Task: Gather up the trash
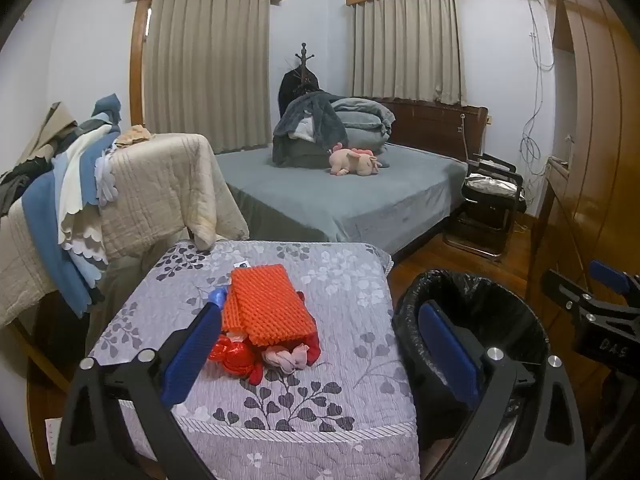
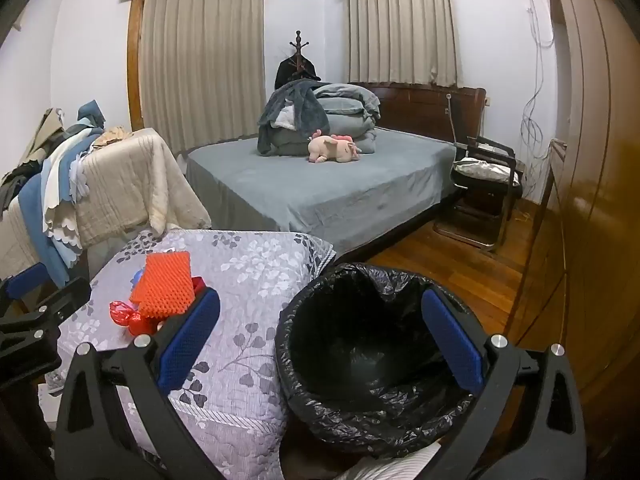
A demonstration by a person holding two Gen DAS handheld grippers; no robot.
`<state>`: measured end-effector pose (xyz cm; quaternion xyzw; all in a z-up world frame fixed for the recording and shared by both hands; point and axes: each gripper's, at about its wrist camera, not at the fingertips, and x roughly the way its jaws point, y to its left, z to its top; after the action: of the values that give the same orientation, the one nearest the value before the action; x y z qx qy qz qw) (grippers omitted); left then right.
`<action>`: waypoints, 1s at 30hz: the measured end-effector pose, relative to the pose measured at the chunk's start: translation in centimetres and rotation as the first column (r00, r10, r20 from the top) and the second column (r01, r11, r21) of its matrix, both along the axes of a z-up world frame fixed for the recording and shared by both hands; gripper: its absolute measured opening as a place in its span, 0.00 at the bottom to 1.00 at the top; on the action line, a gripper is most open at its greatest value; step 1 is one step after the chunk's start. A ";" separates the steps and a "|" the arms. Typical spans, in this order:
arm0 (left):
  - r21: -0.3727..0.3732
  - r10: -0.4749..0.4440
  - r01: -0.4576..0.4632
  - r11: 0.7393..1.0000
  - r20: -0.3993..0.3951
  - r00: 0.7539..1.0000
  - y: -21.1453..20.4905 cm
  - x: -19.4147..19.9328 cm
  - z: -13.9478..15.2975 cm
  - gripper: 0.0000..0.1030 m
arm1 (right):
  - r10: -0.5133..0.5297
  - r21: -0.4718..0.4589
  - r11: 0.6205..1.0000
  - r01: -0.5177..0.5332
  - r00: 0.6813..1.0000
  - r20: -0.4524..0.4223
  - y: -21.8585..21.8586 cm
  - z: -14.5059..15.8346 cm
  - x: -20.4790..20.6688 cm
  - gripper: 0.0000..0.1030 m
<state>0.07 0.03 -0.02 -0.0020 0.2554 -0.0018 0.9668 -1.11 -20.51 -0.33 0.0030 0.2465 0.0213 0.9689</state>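
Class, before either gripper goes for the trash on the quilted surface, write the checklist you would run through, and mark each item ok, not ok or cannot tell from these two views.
1. Left gripper open and empty: ok.
2. Right gripper open and empty: ok.
3. Bin lined with a black bag, mouth open: ok.
4. Bin has room: ok, nothing visible inside.
5. Orange foam net on top of the pile, unobstructed: ok.
6. Red wrapper and pink piece free of the net: cannot tell, partly covered.
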 end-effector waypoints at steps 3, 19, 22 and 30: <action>0.001 0.002 -0.002 1.000 0.004 1.000 0.0 0.0 0.0 0.94 | 0.000 -0.003 1.000 0.000 1.000 -0.001 0.0 0.0 0.0 0.95; 0.004 0.003 -0.003 1.000 0.006 1.000 0.0 0.0 0.0 0.94 | -0.002 -0.006 1.000 0.002 1.000 -0.002 0.1 -0.1 0.0 0.95; 0.003 0.002 -0.002 1.000 0.006 1.000 0.0 0.0 0.0 0.94 | -0.002 -0.005 1.000 0.002 1.000 -0.003 0.2 0.1 0.0 0.95; 0.004 0.003 -0.003 1.000 0.007 1.000 0.0 -0.1 0.0 0.94 | -0.001 -0.005 1.000 0.001 1.000 -0.002 0.2 -0.2 0.0 0.95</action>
<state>0.02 0.02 0.00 -0.0006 0.2522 -0.0001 0.9677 -1.10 -20.31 -0.58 0.0008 0.2477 0.0203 0.9686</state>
